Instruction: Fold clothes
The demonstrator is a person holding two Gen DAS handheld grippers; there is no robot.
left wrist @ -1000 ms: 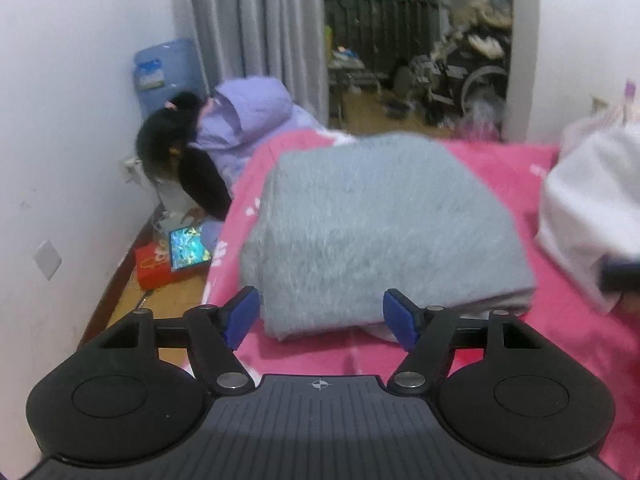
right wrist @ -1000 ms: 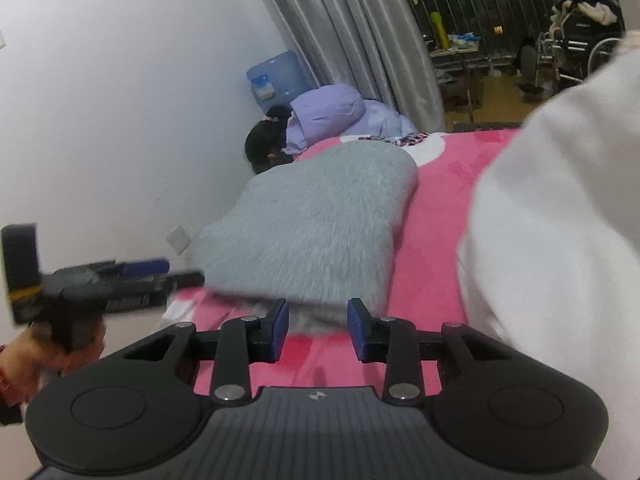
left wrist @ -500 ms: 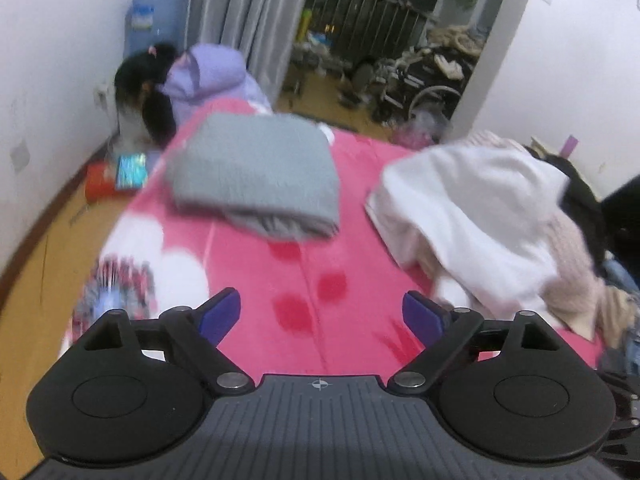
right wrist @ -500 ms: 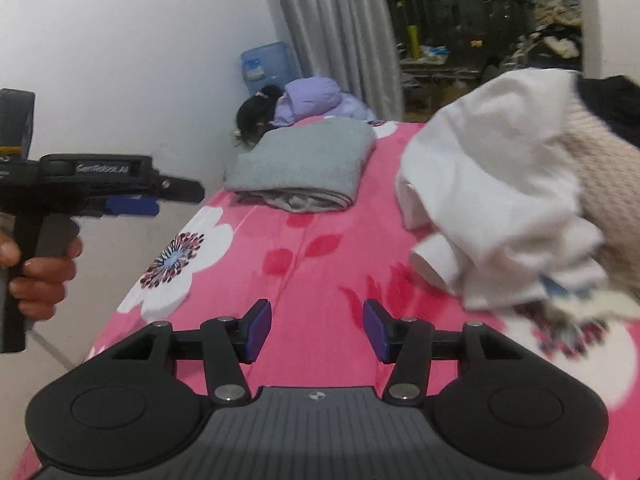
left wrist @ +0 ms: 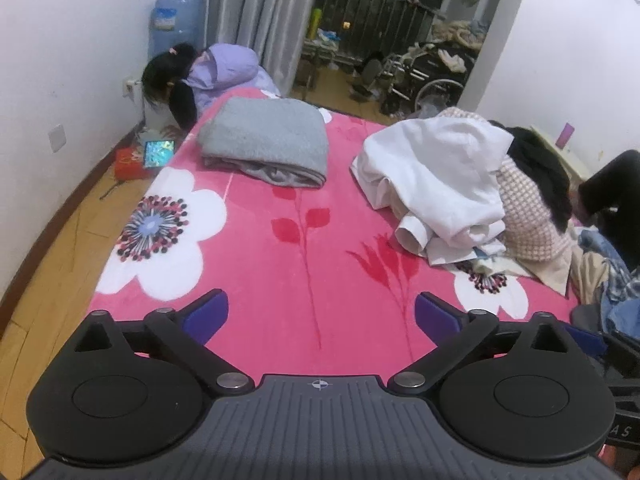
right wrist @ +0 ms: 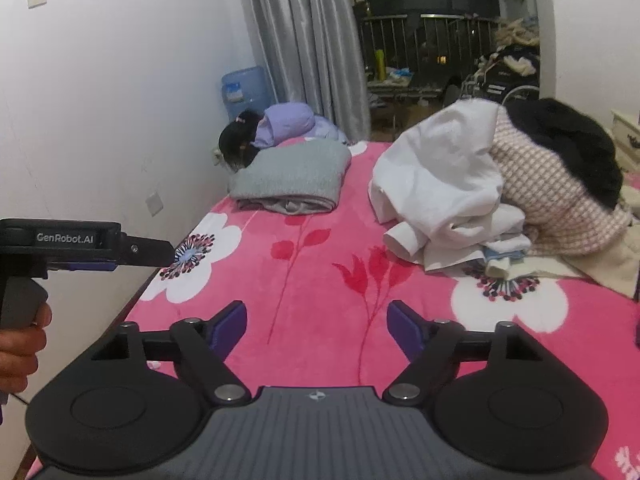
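Note:
A folded grey fleece garment (left wrist: pixel 266 142) (right wrist: pixel 292 178) lies at the far left of the pink flowered bedspread (left wrist: pixel 304 248) (right wrist: pixel 320 280). To its right sits a heap of unfolded clothes: a white garment (left wrist: pixel 436 176) (right wrist: pixel 436 184) on top, a pink checked one (left wrist: pixel 528 208) (right wrist: pixel 560 204) and a black one (right wrist: pixel 568 140). My left gripper (left wrist: pixel 322 314) hovers over the near part of the bed, its jaws opening wide with nothing between them. My right gripper (right wrist: pixel 318 326) is likewise opening and empty. The left gripper's body (right wrist: pixel 72 244), held by a hand, shows at the left edge of the right wrist view.
A person in a lilac jacket (left wrist: pixel 224 70) crouches on the floor beyond the bed's far left corner, beside a lit tablet (left wrist: pixel 159 153) and a blue water jug (left wrist: pixel 174 28). Grey curtains (left wrist: pixel 256 8) and a cluttered balcony lie behind. More clothes (left wrist: pixel 612 280) are piled at the right.
Both grippers have pulled back and up from the folded grey garment, which now lies far off. Both sets of jaws have widened. The clothes heap has come fully into view.

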